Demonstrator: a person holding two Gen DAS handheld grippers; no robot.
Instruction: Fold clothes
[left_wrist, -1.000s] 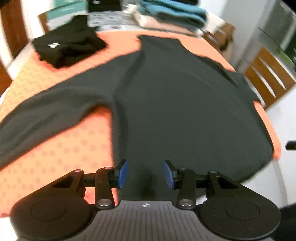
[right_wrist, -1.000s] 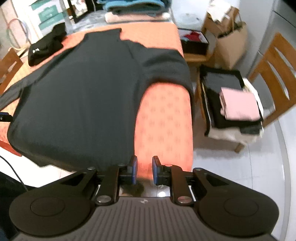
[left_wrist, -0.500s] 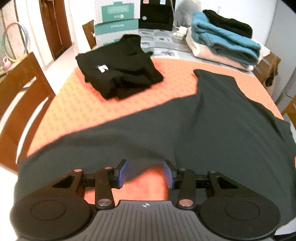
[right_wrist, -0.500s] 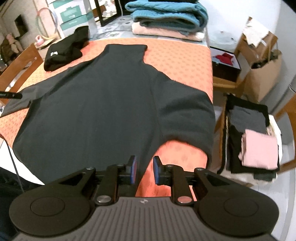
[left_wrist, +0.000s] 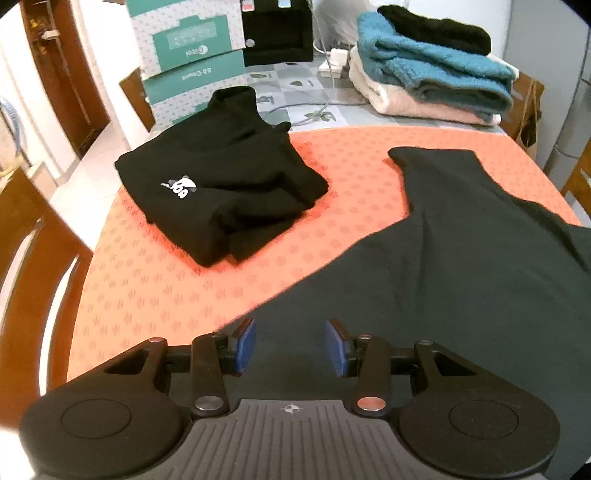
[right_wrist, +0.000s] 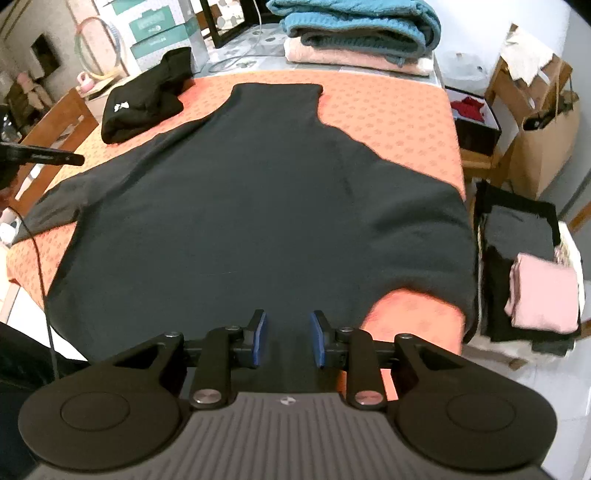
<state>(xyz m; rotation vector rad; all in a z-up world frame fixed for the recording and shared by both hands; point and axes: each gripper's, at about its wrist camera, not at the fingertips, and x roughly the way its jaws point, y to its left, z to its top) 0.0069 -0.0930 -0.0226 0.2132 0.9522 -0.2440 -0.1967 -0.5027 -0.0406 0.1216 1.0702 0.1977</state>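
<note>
Where box print blurs, perhaps "80 Count" on teal box (left_wrist: 192, 79), dark sweater (right_wrist: 258, 206) flat, both jaws released.

Bare orange cloth (left_wrist: 155, 288) betw. spread dark top (right_wrist: 258, 206) & folded black pile (left_wrist: 221, 192).

Orange patterned tablecloth (right_wrist: 391, 110) covers the table; wooden chair (left_wrist: 33, 258) at its left side; white tiled floor (right_wrist: 546, 376).

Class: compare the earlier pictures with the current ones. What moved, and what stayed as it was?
The left tongs swung from the dark sweater's hem leftward, over its left sleeve. The right tongs shifted from the bare orange tablecloth back over the hem and opened slightly. Nothing was gripped. The sweater stayed spread flat, and the folded black garment stayed put.
</note>
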